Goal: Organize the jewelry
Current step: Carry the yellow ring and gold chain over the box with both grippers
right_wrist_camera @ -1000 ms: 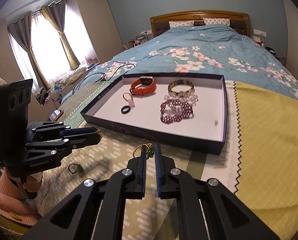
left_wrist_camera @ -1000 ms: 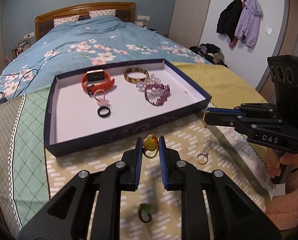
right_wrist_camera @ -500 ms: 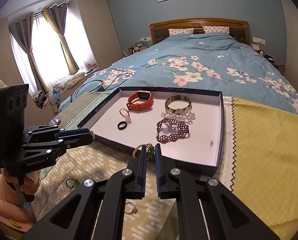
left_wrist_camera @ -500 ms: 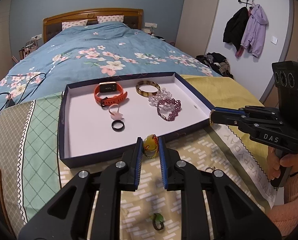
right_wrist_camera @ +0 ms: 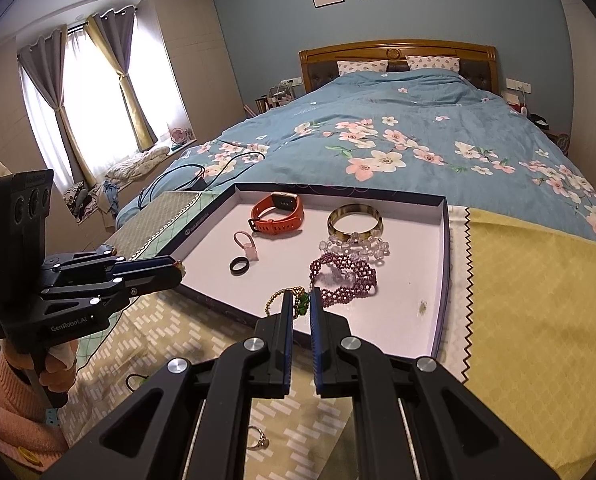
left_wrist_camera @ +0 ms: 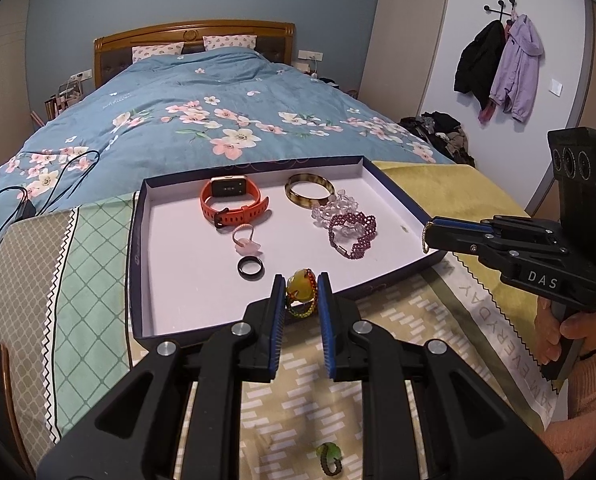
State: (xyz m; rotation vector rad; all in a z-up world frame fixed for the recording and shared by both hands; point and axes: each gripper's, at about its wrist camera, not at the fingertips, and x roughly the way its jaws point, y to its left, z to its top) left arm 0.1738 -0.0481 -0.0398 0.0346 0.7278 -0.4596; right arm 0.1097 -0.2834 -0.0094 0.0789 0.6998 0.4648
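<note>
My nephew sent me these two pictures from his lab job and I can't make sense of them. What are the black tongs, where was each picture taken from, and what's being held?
No robot here: a person holds a handheld tool in each hand, and each tool carries a camera looking along its own fingers. In the left camera's picture, the left tool pinches a yellow-stone ring. In the right camera's picture, the right tool pinches a gold chain with green beads. Ahead lies a shallow box already holding an orange watch, bracelets and rings. A green ring and a silver ring lie outside on the cloth.
</note>
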